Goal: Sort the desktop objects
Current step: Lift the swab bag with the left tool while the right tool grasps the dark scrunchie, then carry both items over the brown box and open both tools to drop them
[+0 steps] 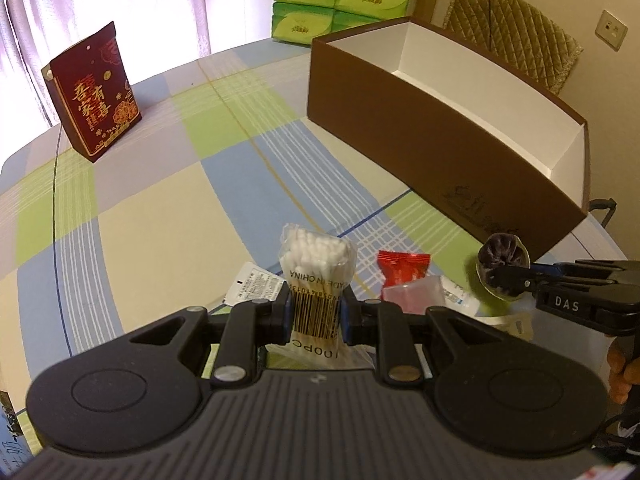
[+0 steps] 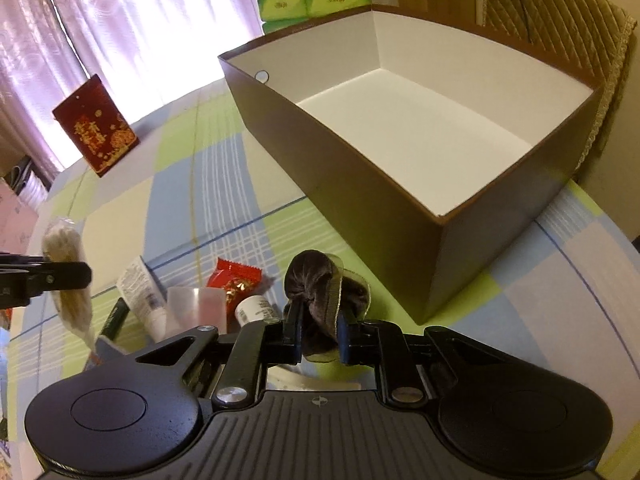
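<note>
Cotton-swab pack (image 1: 316,280) sits clamped in the left gripper (image 1: 316,312); a dark velvet scrunchie (image 2: 320,300) is pinched by the right gripper (image 2: 318,336). Beneath lie one red candy packet (image 2: 236,280), one white tube (image 2: 140,292) and one clear cup (image 2: 196,304). Farther off stands one open brown box (image 2: 360,184), its white inside empty, with bare checked tablecloth (image 1: 160,184) to its left and one red gift box (image 1: 94,96) near the far table edge.

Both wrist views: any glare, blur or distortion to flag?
Left wrist: the curtained window blows out; fisheye bends the brown box rim. Right wrist: same window glare; the cotton swab pack at the left edge is blurred.
</note>
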`<state>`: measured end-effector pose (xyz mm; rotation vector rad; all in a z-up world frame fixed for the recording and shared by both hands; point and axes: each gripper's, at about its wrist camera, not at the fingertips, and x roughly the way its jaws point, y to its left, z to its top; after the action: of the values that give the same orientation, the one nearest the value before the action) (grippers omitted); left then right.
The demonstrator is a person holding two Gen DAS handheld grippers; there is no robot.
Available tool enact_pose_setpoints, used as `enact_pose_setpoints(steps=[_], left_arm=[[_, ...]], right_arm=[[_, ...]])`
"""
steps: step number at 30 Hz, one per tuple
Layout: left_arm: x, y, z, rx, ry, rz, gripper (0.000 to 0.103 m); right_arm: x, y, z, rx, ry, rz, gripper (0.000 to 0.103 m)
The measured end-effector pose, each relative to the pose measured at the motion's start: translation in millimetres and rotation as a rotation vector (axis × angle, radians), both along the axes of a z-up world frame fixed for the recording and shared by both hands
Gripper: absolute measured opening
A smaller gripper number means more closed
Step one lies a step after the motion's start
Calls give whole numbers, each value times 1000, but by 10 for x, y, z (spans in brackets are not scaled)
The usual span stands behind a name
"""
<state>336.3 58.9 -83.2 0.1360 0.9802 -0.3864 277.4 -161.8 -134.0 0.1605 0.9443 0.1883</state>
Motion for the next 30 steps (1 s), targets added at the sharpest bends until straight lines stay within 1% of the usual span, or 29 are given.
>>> enact_pose_setpoints(steps=[5,9,13,17,20,22,30], left_arm=[[-136,-120,88,-12,-21,-17,18],[-263,-233,181,-21,-44,-32,18],[-378,-377,289,-35,-68,-46,18],[-452,-542,425,-55,-99,-61,18],[-480,-684,543,-69,-129,-71,18],[-485,-791,624,-78,-149,-77,18],[-395,-1220,861,-114,-205,-97,18]], right_arm=[[-139,-90,114,18,-8,21,13],[-248,-169,261,42,-36,54,13],[-334,-260,479,63,-77,91,13],[-379,-362,743,77,-138,124,13],[-354,-473,927,100,-174,131,13],[-316,-568,1019,98,-199,130,13],[-58,-972,1262,75,-259,116,13]])
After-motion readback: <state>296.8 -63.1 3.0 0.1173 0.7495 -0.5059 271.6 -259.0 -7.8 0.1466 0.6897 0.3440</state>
